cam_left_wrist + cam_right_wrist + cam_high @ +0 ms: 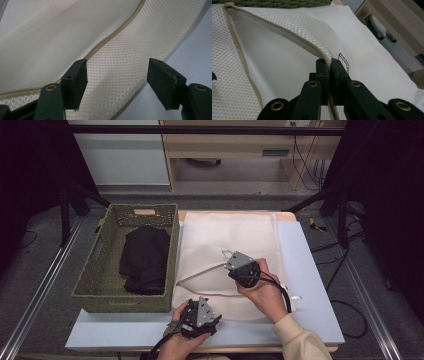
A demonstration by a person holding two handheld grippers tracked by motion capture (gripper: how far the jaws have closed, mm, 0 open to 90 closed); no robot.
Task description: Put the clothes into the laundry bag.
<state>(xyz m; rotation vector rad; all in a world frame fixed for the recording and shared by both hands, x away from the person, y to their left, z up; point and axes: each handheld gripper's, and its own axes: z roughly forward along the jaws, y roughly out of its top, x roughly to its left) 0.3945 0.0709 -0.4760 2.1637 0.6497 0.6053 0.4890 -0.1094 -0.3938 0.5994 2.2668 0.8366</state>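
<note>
Left claw gapes over the mesh bag; right claw pinches its zipper edge.

- My mesh bag: cream-white, fine honeycomb dot weave, beige zipper tape.
- Small dark red stitched loop on bag.
- Basket: olive green woven.
- Garment in it: plain black.
- Table mat: pale blue-grey.
- My sleeve: cream.
- My gripper pads: matte black.
</note>
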